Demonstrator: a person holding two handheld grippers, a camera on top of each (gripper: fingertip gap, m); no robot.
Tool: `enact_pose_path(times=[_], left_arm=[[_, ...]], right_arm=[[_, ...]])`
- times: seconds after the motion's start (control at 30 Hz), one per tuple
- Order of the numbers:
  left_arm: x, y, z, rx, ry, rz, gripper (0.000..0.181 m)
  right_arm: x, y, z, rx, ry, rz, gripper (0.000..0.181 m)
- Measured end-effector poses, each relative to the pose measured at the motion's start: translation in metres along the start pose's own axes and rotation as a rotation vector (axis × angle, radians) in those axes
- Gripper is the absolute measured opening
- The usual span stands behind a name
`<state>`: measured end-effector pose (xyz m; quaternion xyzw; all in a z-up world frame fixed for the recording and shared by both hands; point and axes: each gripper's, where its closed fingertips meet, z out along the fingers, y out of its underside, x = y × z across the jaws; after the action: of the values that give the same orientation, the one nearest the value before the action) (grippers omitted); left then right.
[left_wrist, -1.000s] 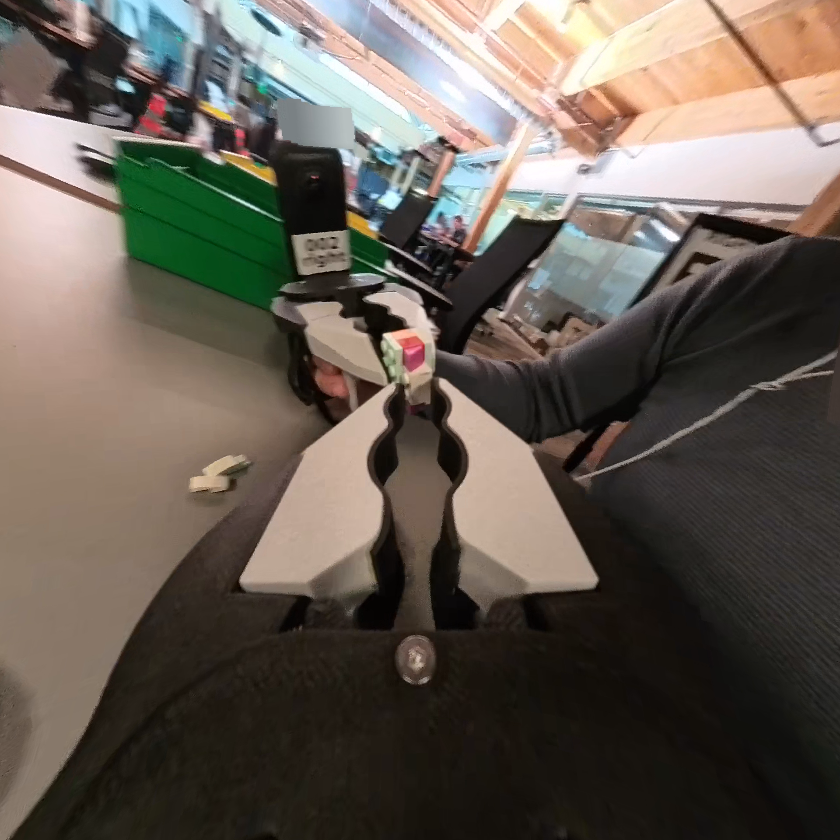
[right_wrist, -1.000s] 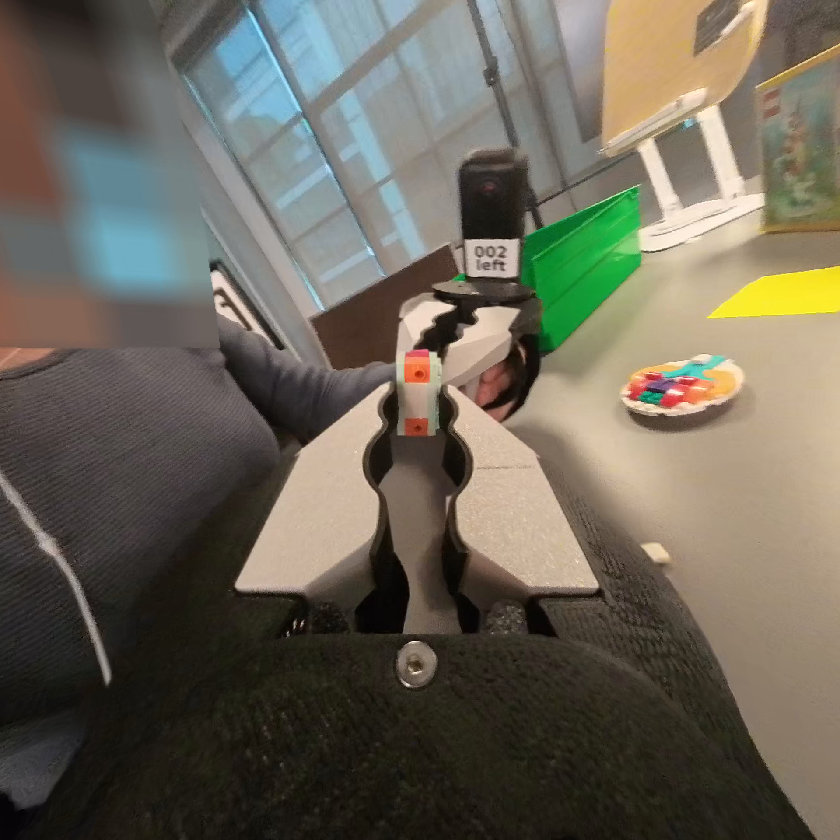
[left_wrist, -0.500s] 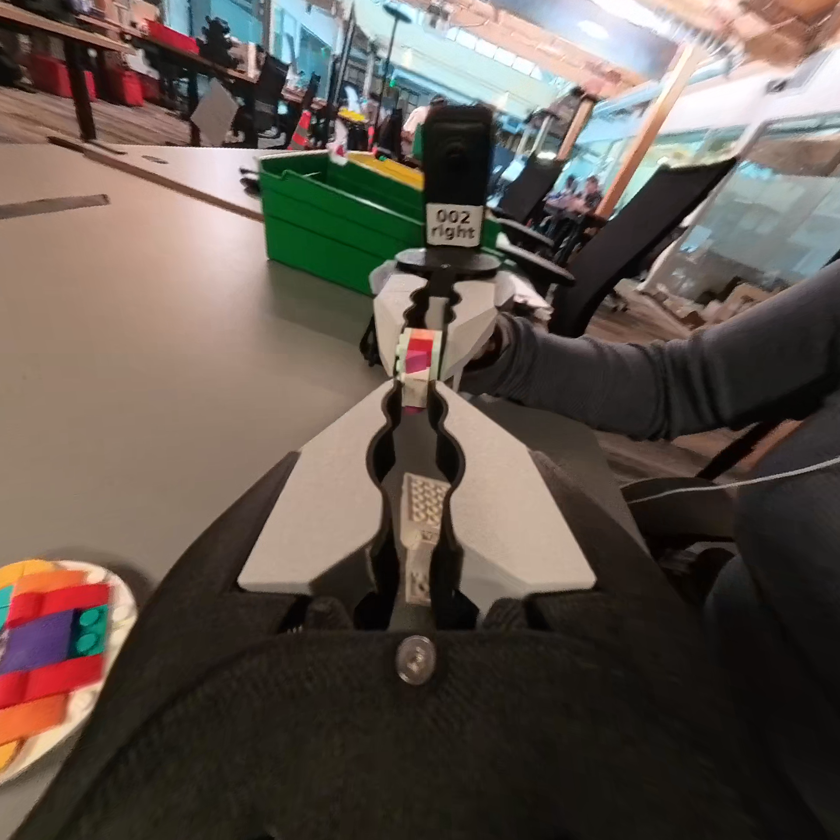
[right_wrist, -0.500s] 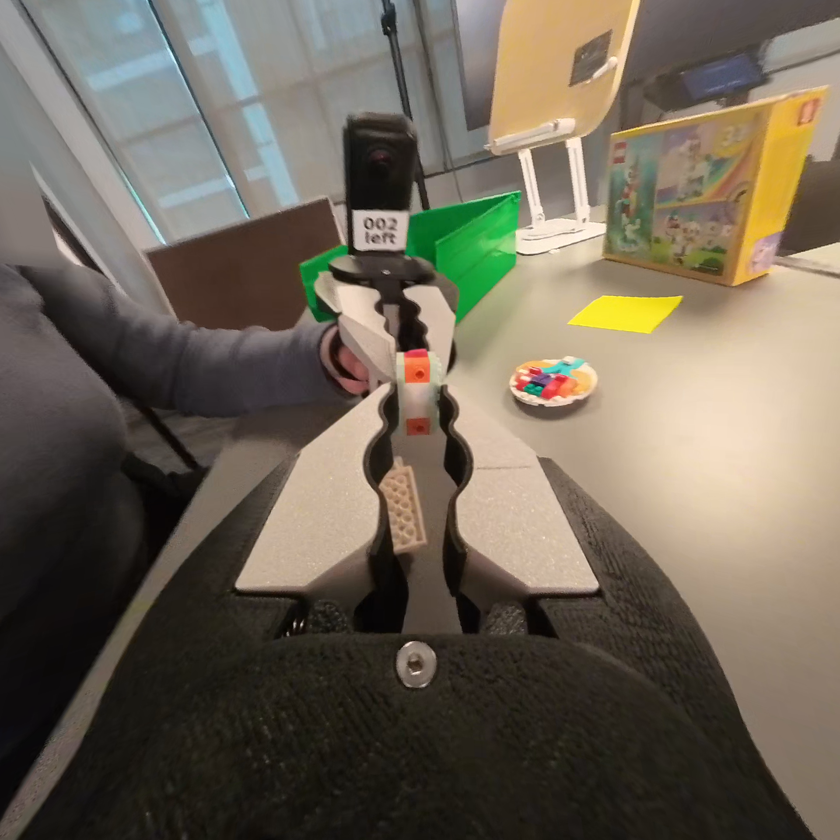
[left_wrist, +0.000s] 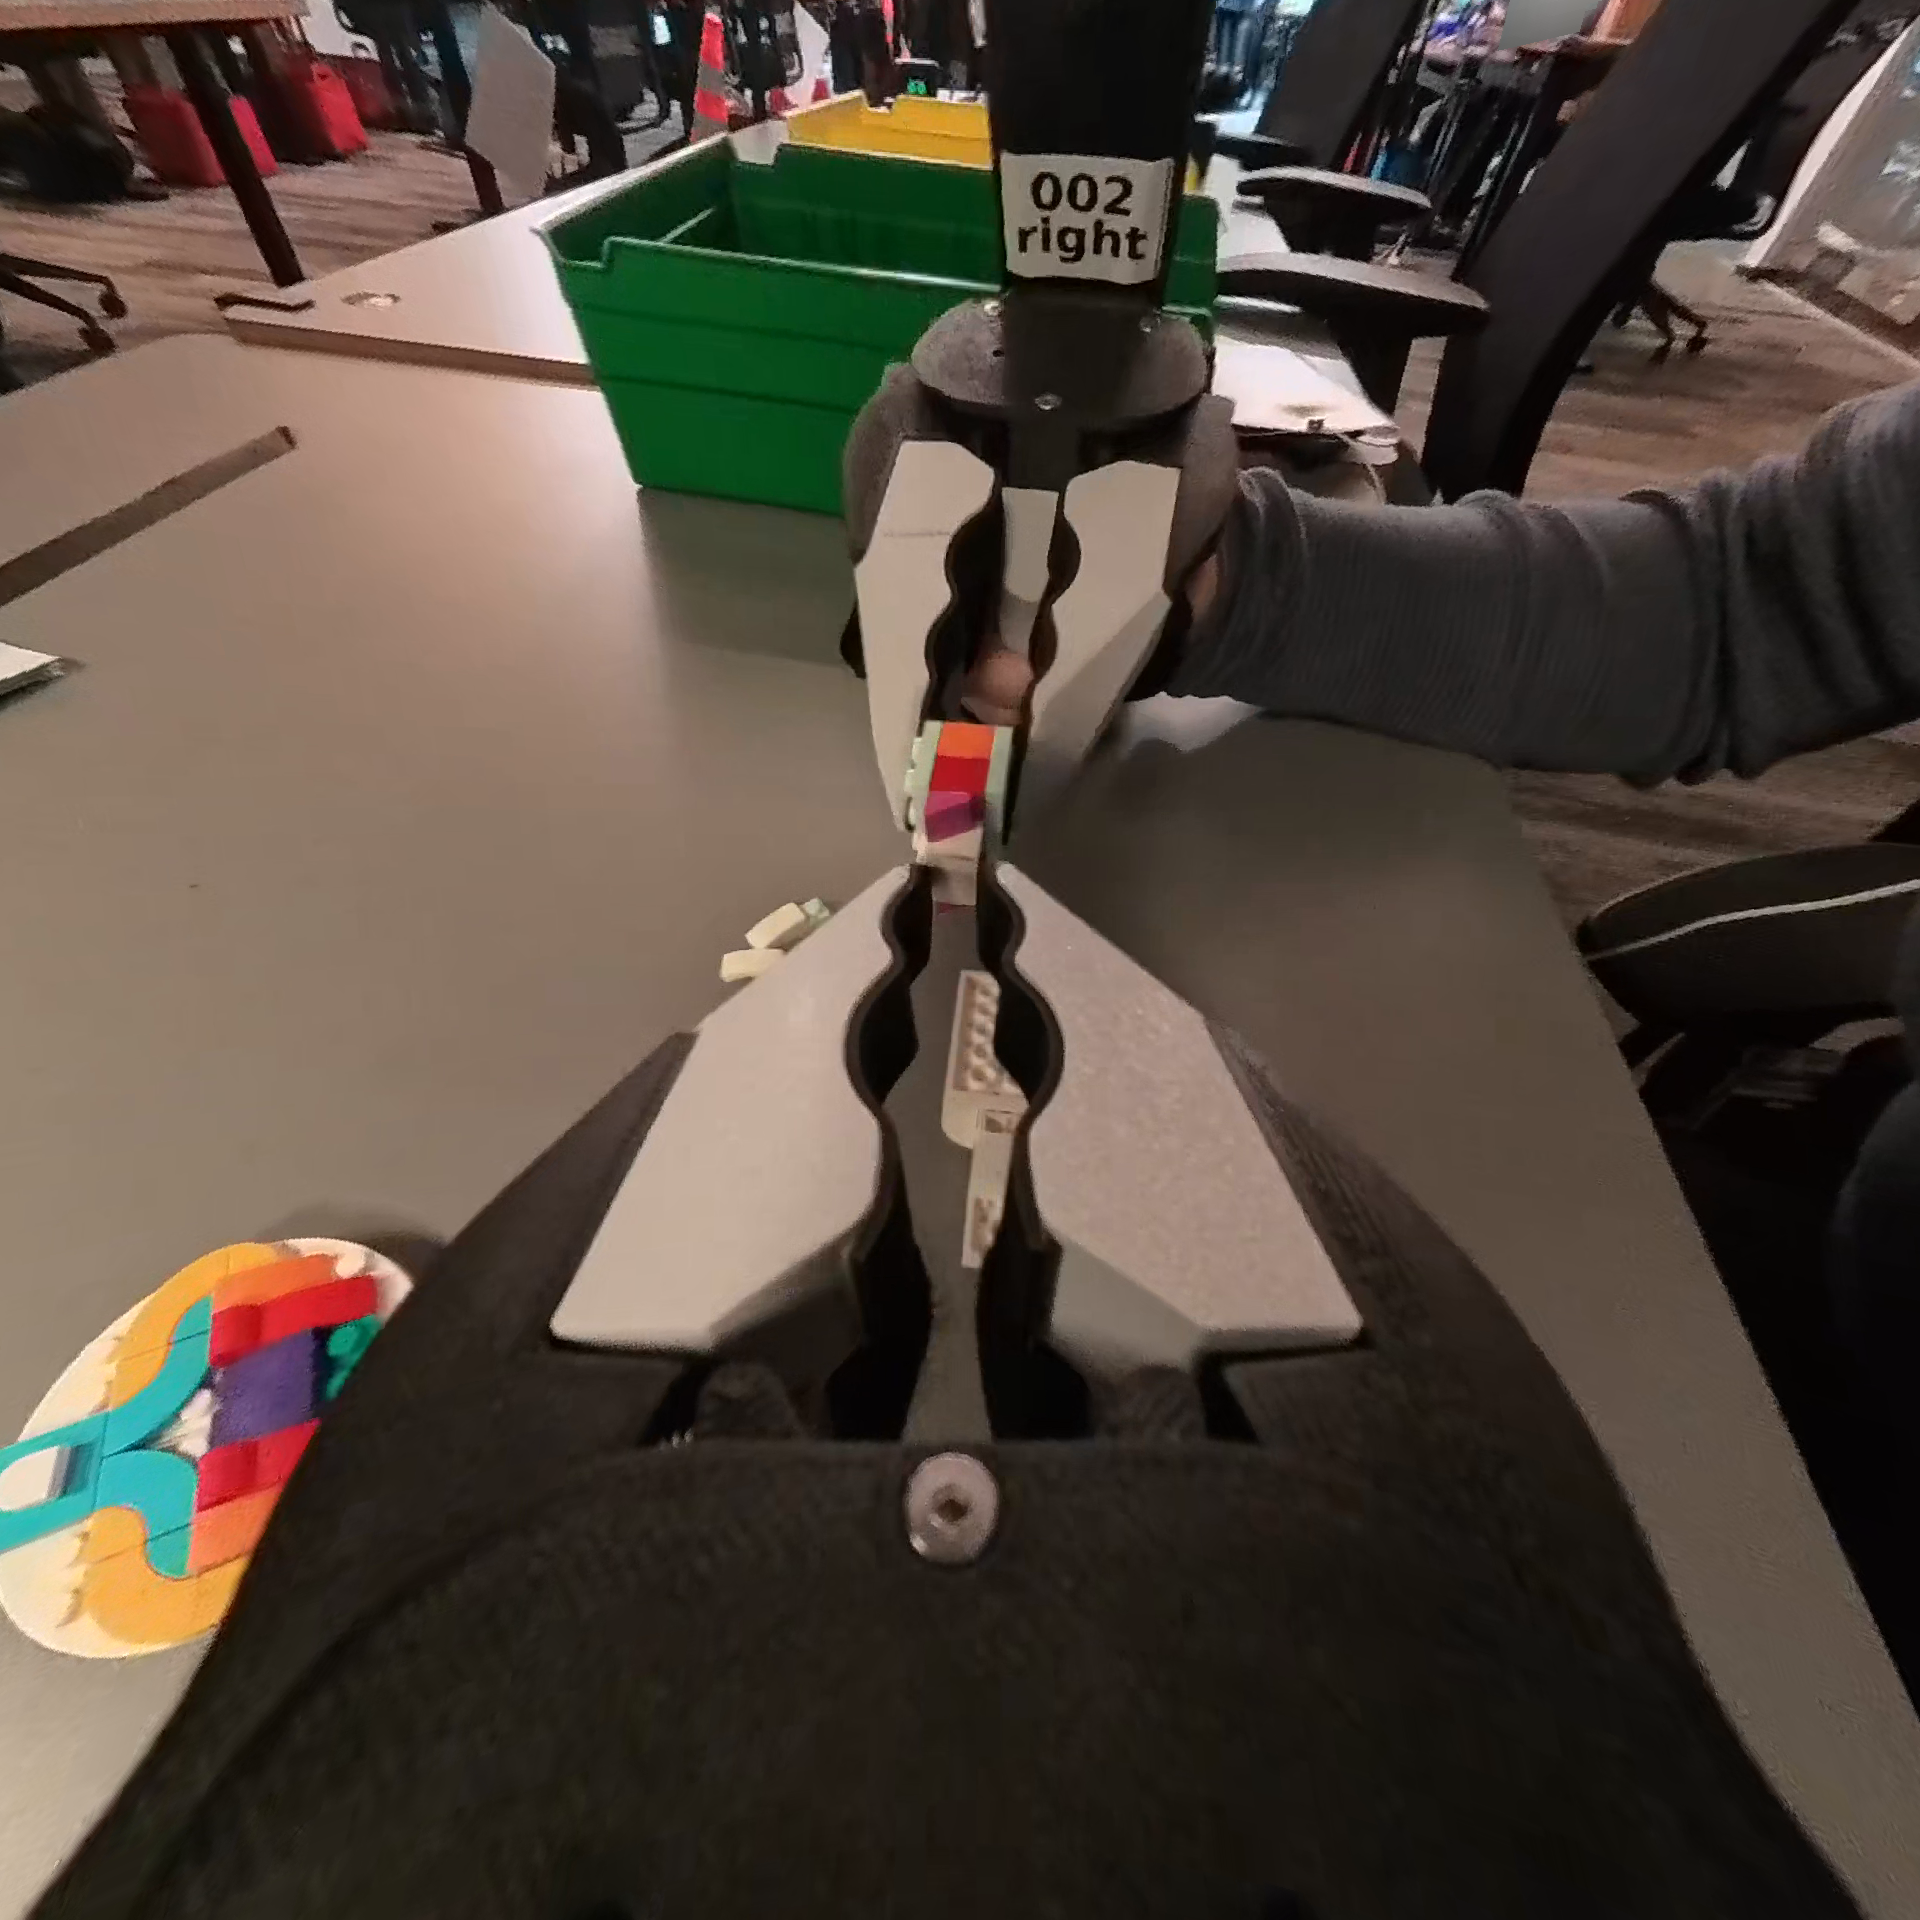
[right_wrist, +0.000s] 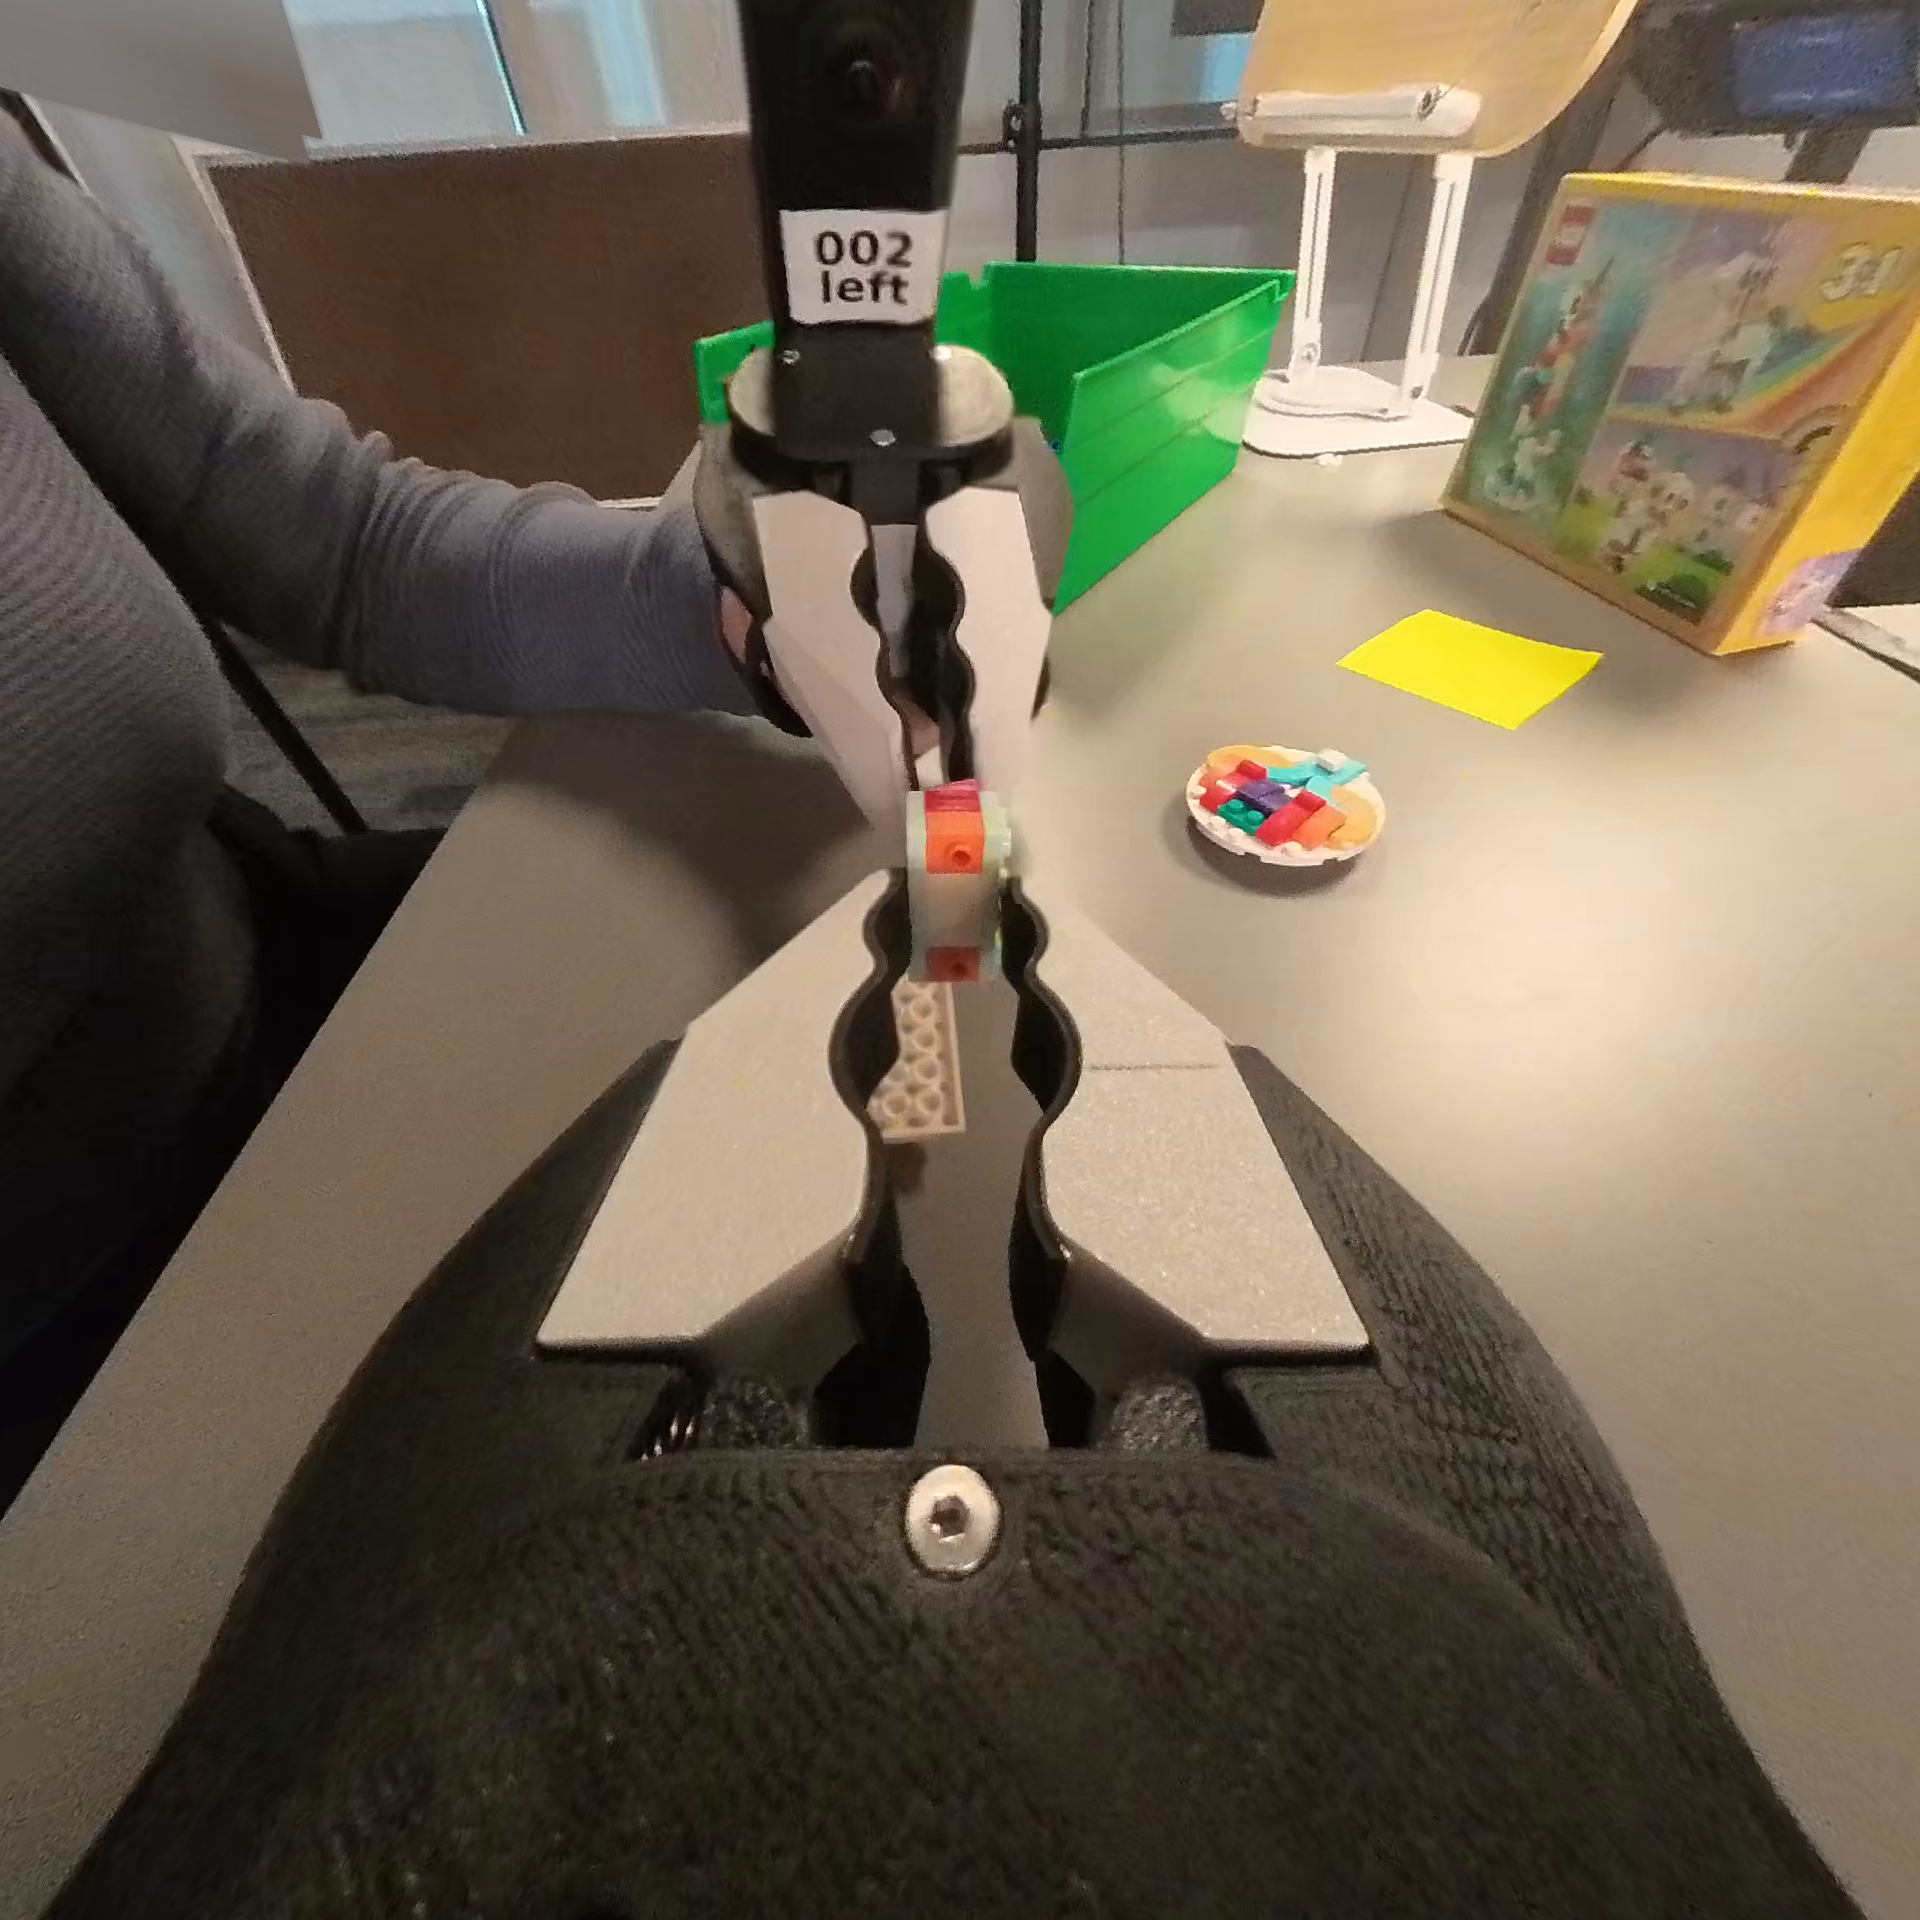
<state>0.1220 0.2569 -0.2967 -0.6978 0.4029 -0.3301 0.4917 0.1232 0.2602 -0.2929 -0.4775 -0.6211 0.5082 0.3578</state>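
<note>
Multicolour brick stack (right_wrist: 954, 894) pinched btwn both claws.

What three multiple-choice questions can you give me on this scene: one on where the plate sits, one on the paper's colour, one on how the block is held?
1. Where is the plate?
A. on a shelf
B. on the table
C. on the floor

2. What colour is the paper?
A. yellow
B. blue
C. white

3. How is the block held?
A. it lies loose
B. by one gripper alone
C. by both grippers

Answers:
1. B: it rests on bare table to the right of the grippers.
2. A: the sheet is plain yellow.
3. C: the left gripper and the right gripper are each shut on one end of it.
</note>
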Motion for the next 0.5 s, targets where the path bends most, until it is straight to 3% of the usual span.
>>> enact_pose_path(times=[0.23, 0.27, 0.33, 0.4, 0.5], left_arm=[[0.019, 0.002, -0.004, 0.007, 0.15, -0.033, 0.008], [0.02, 0.003, -0.006, 0.008, 0.173, -0.049, 0.0], [0.02, -0.011, -0.028, 0.126, 0.25, -0.123, 0.0], [0.006, -0.017, -0.037, 0.186, 0.222, -0.207, 0.0], [-0.009, -0.011, -0.022, 0.161, 0.091, -0.218, 0.0]], right_arm=[[-0.02, 0.001, -0.001, 0.023, -0.164, 0.063, 0.015], [-0.018, -0.003, -0.008, 0.056, -0.172, 0.101, 0.015], [-0.004, -0.014, -0.029, 0.167, -0.146, 0.177, 0.015], [0.002, -0.012, -0.03, 0.168, -0.117, 0.184, 0.015], [0.0, -0.008, -0.016, 0.133, -0.117, 0.187, 0.015]])
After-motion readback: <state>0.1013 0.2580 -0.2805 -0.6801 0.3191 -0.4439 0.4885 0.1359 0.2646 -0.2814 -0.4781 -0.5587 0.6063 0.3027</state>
